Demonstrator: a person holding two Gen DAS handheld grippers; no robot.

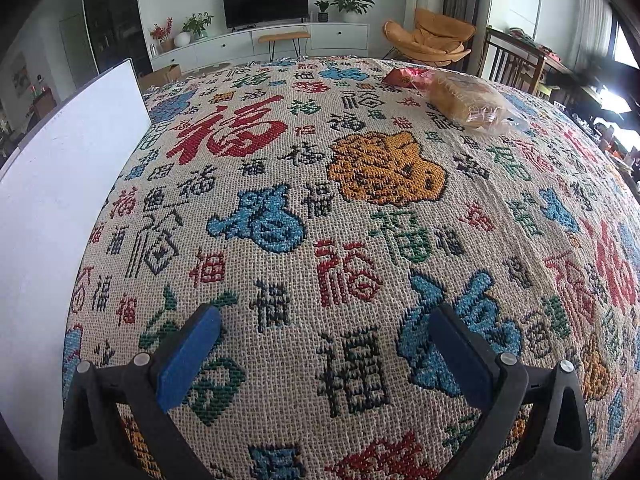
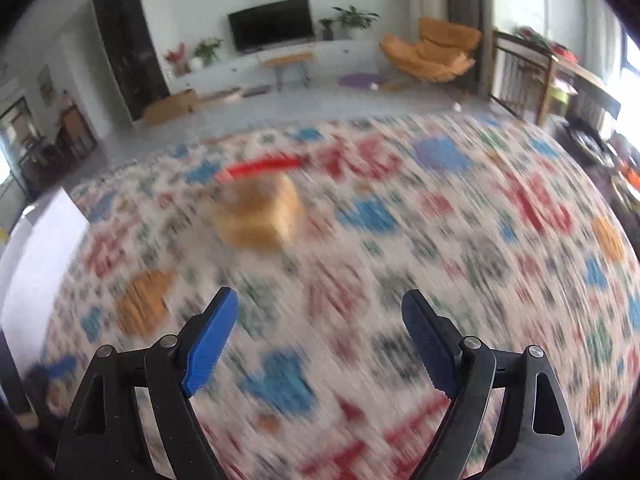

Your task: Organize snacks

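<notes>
A bag of bread (image 1: 466,102) lies on the desk (image 1: 280,184), far ahead of the left hand-held gripper (image 1: 324,320) and off to its right. The bread is golden brown and sits inside a clear wrapper. A red snack packet (image 1: 404,77) lies just behind the bread, touching it or very close to it.

In the right wrist view the bread (image 2: 260,216) is ahead of the right hand-held gripper (image 2: 320,300) and a bit to its left. The red packet (image 2: 264,166) is right behind it. This view is very blurry, so small things cannot be made out.

Both hand-held grippers are wide open and hold nothing. Their blue pads (image 1: 192,356) stand far apart above the cloth.

The desk is covered by a woven cloth with red, blue, green, black and orange signs on it. A white board (image 1: 60,184) stands at the left of the left hand-held gripper.
</notes>
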